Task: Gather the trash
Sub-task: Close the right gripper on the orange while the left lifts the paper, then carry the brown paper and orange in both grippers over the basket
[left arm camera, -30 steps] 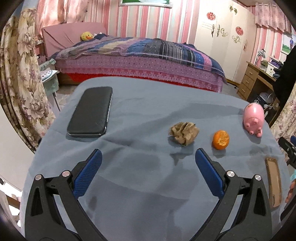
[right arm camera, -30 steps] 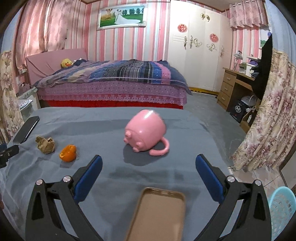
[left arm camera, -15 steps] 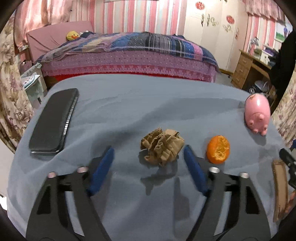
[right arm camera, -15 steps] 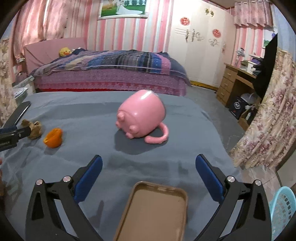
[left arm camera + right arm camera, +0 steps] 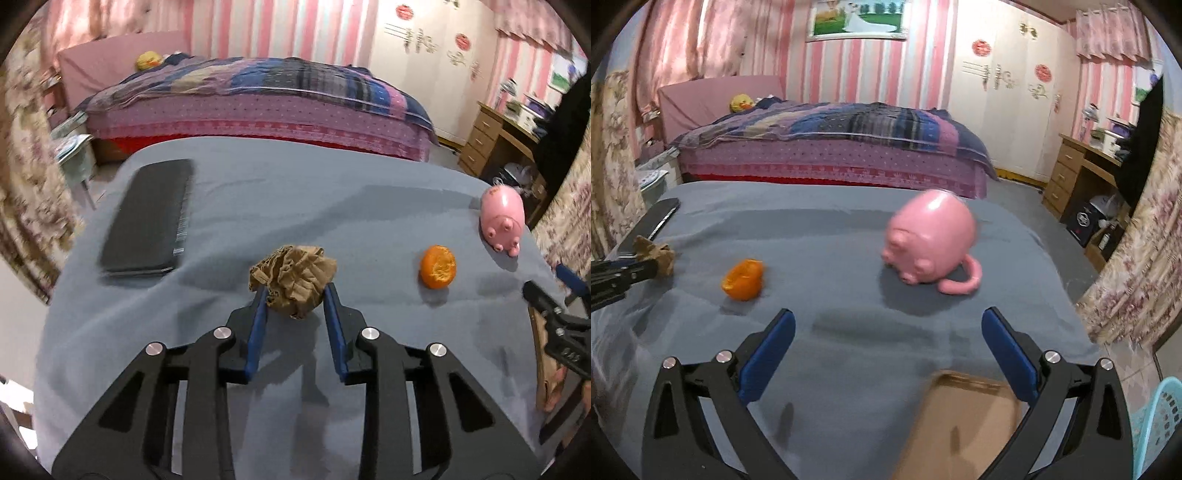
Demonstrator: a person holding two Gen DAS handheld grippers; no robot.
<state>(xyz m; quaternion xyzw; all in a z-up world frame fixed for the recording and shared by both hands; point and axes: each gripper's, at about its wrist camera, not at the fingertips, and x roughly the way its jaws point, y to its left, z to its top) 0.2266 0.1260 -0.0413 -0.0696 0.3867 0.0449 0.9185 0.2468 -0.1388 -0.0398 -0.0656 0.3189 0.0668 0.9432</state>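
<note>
My left gripper (image 5: 295, 295) pinches the crumpled brown paper wad (image 5: 293, 282) dead ahead between its pads, while the orange peel (image 5: 743, 278) lies front-left of my wide-open right gripper (image 5: 888, 349), nearer that one.

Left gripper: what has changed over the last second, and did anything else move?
The left gripper advanced from open and short of the paper wad to closed on it, its pads against both sides. The right gripper stayed open, empty, above the tan tray. Orange peel, pig mug and black case kept their places on the cloth.
</note>
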